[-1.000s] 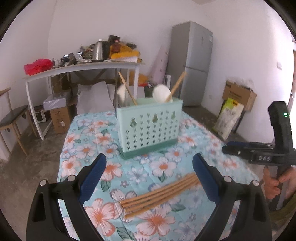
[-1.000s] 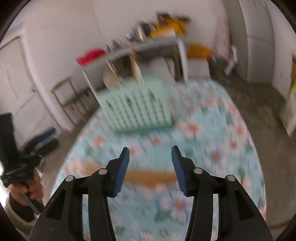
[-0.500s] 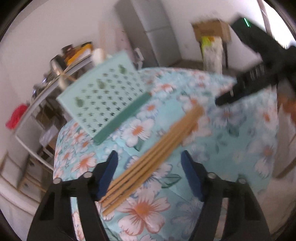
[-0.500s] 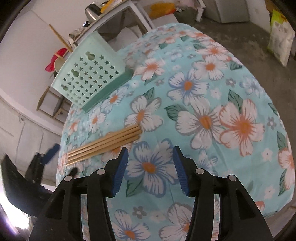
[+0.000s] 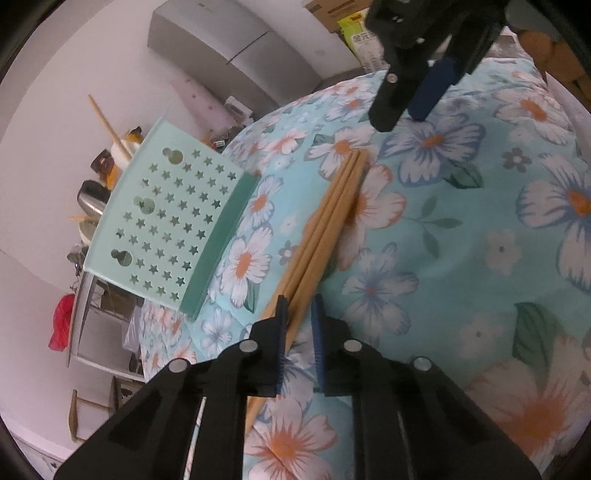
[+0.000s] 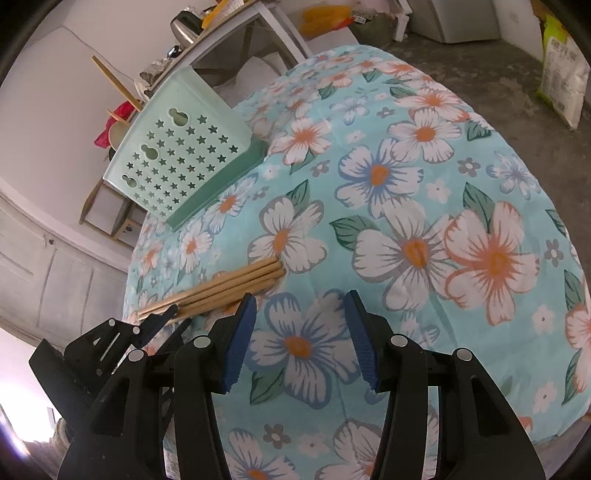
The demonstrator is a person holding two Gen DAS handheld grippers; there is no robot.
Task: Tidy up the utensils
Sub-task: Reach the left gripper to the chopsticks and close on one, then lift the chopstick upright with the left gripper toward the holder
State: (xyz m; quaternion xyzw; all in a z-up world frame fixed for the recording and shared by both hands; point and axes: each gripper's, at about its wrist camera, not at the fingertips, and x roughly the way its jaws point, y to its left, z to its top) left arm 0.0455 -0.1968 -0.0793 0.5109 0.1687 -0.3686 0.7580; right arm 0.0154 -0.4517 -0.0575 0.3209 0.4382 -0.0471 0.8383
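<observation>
The left gripper (image 5: 298,314) has dropped from above the worktop (image 5: 461,229) and its jaws are closing on the near end of the chopsticks (image 5: 325,225) lying beside the green basket (image 5: 166,218), starting the pickup, while the right gripper (image 6: 299,325) hovers half-open and empty.

Wooden chopsticks (image 5: 332,218) flat in a tight bundle on floral cloth, near upright perforated mint-green basket (image 5: 173,221).

A lived-in home: fridge (image 5: 236,51), cluttered side table (image 6: 236,22), floral tablecloth (image 6: 424,184), bare concrete floor (image 6: 491,62).
</observation>
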